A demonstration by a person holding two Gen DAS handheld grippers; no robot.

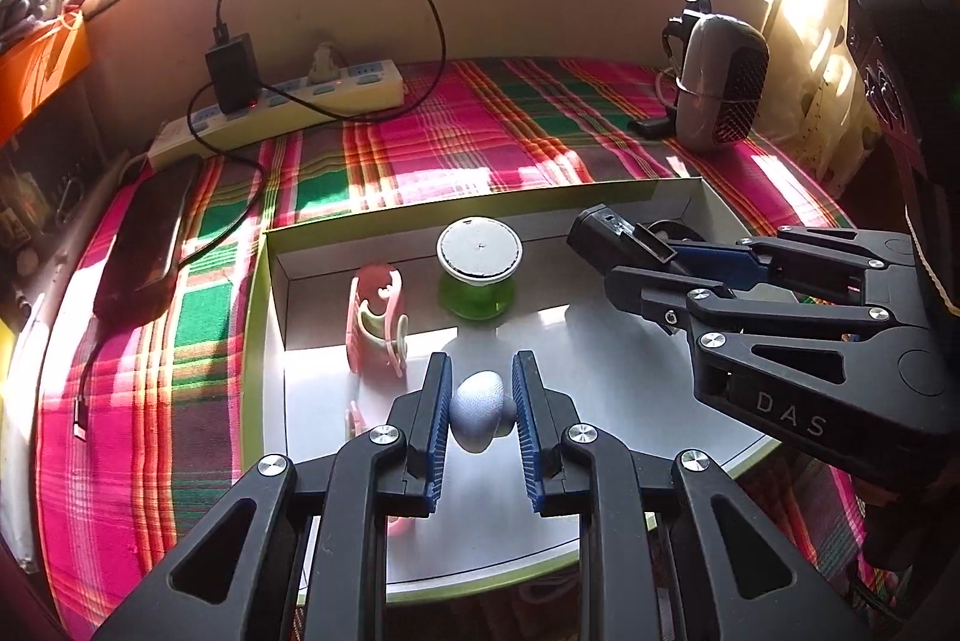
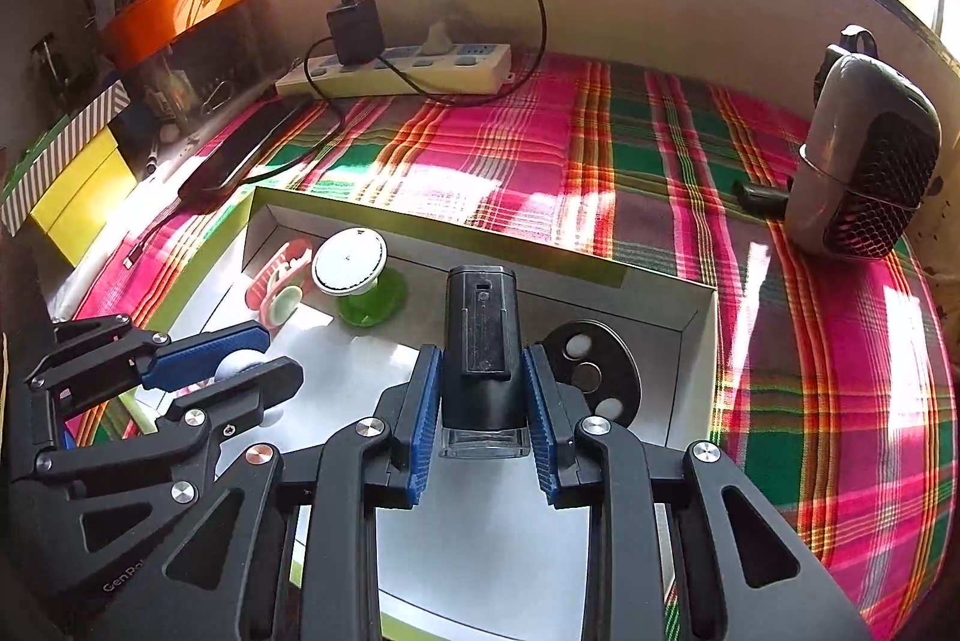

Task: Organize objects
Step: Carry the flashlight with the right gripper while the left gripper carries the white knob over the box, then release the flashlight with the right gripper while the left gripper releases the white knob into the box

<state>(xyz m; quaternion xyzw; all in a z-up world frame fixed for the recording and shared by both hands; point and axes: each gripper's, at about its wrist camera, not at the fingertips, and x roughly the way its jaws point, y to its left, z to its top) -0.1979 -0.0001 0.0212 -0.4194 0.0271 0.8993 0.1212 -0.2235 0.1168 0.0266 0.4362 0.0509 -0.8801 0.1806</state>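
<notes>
Step in hand: both grippers carry items over the shallow box (image 1: pixel 273 275); judged to be the placing stage.
Left gripper (image 1: pixel 480 413): clamped on a small grey egg-shaped piece (image 1: pixel 478 416), textured like fabric or mesh, held above the box's near-left area.
Right gripper (image 2: pixel 483 401): clamped on a black block-shaped device (image 2: pixel 480 341) with a clear base, matte plastic, held over the box's right half.
Next move: judged to call for lowering each item onto bare white floor, clear of neighbours, then releasing.
Box: white card inside, green rim, low walls.
Box, left wall: pink ribbed clip-like piece (image 1: pixel 377 320).
Box, far wall: green spool with a white disc top (image 1: pixel 478 269).
Box, far-right corner: black disc with round holes (image 2: pixel 591 371).
Beyond: plaid cloth (image 1: pixel 480 125), woven; power strip (image 1: pixel 324 101) at its far edge.
</notes>
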